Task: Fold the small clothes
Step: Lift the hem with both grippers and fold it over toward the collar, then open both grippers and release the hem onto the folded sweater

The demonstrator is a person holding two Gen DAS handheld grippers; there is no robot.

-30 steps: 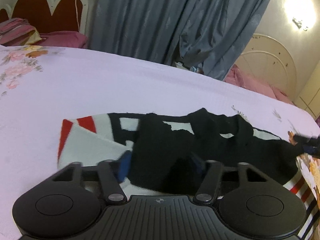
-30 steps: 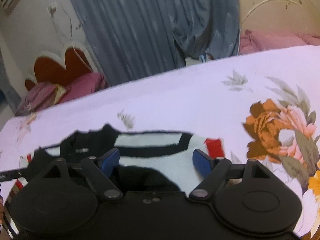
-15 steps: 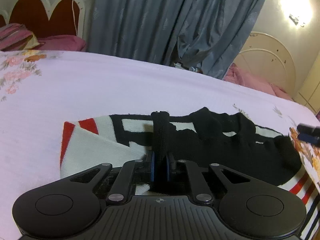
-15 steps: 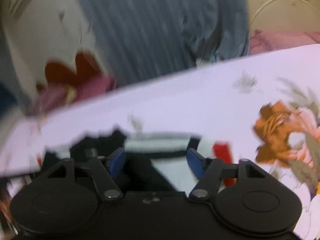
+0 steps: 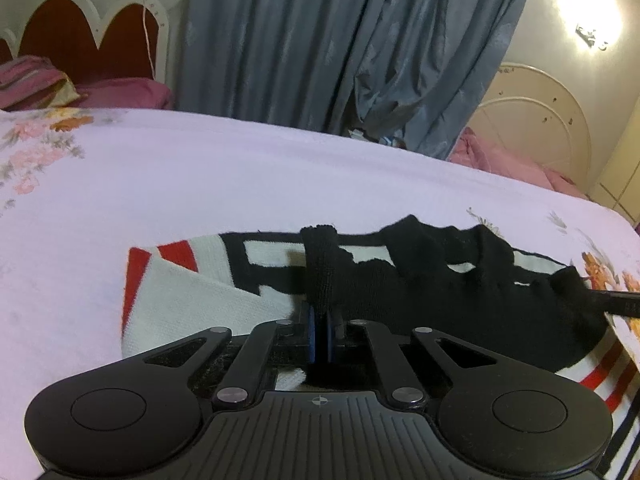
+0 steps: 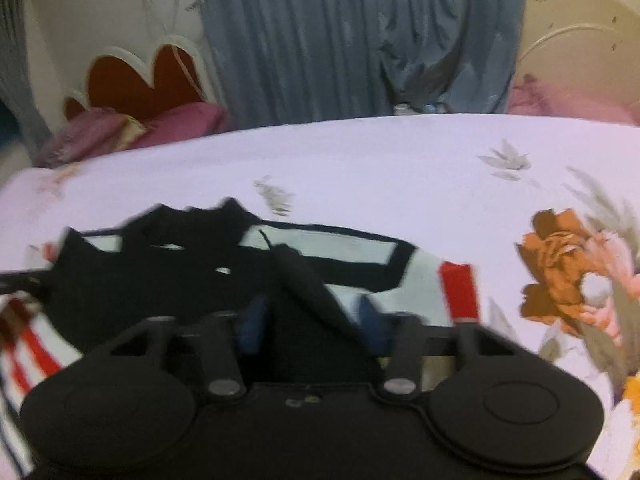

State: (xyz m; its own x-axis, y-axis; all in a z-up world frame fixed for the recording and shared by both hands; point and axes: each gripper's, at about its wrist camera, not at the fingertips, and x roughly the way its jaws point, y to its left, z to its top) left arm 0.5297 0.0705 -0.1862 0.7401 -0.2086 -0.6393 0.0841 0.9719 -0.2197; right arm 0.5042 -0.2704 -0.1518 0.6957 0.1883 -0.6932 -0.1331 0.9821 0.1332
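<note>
A small knit garment [image 5: 192, 300], black, white and red, lies on the pale bedsheet [image 5: 240, 176]. My left gripper [image 5: 319, 334] is shut on a black fold [image 5: 320, 268] of it, pinched upright between the blue pads. In the right wrist view the same garment [image 6: 328, 248] lies in front of my right gripper [image 6: 312, 320], whose blue fingers [image 6: 252, 322] stand apart on either side of a raised black fold [image 6: 308, 292]. The view is blurred. The right gripper's tip shows in the left view [image 5: 616, 304] at the garment's right end.
The floral bedsheet spreads all around, with an orange flower print [image 6: 560, 276] to the right. A red and white headboard [image 5: 92, 44] and pink pillows [image 5: 120, 94] stand at the back left, grey curtains [image 5: 340, 48] behind.
My left gripper went from open to shut on the black fold and lifted it. My right gripper moved forward over the garment and its fingers came closer around a black fold.
</note>
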